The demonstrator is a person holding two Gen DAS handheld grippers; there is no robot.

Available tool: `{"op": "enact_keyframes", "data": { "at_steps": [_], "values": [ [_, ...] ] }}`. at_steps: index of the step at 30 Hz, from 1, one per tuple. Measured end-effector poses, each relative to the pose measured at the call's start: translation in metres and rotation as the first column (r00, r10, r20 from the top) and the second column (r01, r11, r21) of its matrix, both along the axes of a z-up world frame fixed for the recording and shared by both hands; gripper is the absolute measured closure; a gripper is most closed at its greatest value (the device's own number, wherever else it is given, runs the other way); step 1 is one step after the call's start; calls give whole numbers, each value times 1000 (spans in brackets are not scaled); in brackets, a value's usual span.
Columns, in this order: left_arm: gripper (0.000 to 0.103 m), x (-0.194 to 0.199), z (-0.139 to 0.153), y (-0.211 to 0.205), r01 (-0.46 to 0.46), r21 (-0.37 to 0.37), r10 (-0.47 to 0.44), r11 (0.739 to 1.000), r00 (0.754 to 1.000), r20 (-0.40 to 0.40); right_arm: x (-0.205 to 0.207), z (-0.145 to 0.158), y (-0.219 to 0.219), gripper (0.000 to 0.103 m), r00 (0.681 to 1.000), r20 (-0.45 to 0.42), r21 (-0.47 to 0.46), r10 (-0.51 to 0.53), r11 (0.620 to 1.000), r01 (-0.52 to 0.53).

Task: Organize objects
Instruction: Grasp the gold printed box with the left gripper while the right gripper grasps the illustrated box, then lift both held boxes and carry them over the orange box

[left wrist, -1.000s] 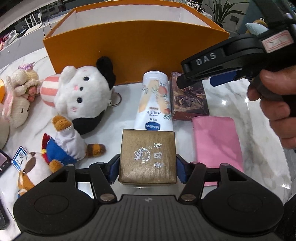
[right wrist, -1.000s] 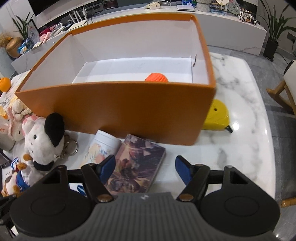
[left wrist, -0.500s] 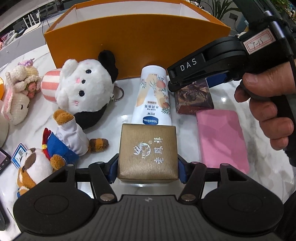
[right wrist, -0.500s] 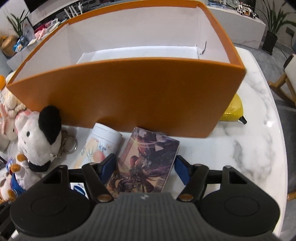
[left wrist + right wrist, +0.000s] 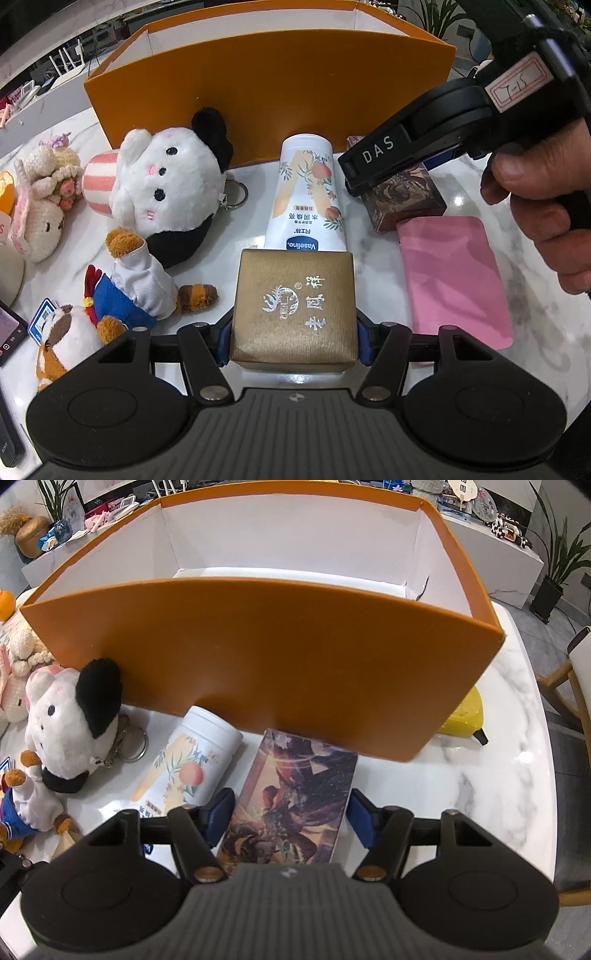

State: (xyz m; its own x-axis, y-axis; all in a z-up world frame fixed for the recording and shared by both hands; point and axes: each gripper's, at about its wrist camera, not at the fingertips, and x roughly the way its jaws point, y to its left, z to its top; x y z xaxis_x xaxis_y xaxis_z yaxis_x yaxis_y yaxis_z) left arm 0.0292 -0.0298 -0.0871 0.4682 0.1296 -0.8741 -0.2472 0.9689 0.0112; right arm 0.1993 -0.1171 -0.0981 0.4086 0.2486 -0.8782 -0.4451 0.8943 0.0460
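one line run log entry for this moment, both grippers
left gripper: shut on gold box | right gripper: open, straddling illustrated box | orange bin: behind both, nothing visible inside

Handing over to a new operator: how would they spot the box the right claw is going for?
Find the big orange box. Against its front wall lies a flat illustrated card box, between the open right claw pads. Unlike the white lotion tube beside it, it is dark.

Right gripper [image 5: 290, 814] lowered from above orange box [image 5: 258, 657] to card box [image 5: 291, 805]; blue pads now flank it at 9 and 3 o'clock, contact unconfirmed. Orange ball no longer visible inside.
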Motion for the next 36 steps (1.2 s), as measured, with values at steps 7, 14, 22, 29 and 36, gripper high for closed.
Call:
{"op": "enact_keyframes", "data": {
  "at_steps": [7,14,22,29,36],
  "values": [
    [34,-1,3,6,-8,-24,7,1000,1000,-14,-1,13,-5,38,1000,10,40,7,999,-7],
    [34,-3,14,5,-12,-30,13,999,1000,6,-6,22,-16,38,1000,14,80,6,997,-7],
    [34,-1,48,11,-17,-43,20,999,998,66,-19,59,-18,38,999,40,156,23,987,-29],
    [34,14,96,26,-53,0,53,999,991,123,-26,122,-27,38,991,135,252,11,967,-45],
    [34,45,138,51,-110,28,100,994,968,229,-5,169,-33,38,970,230,313,-77,950,1]
  ]
}}
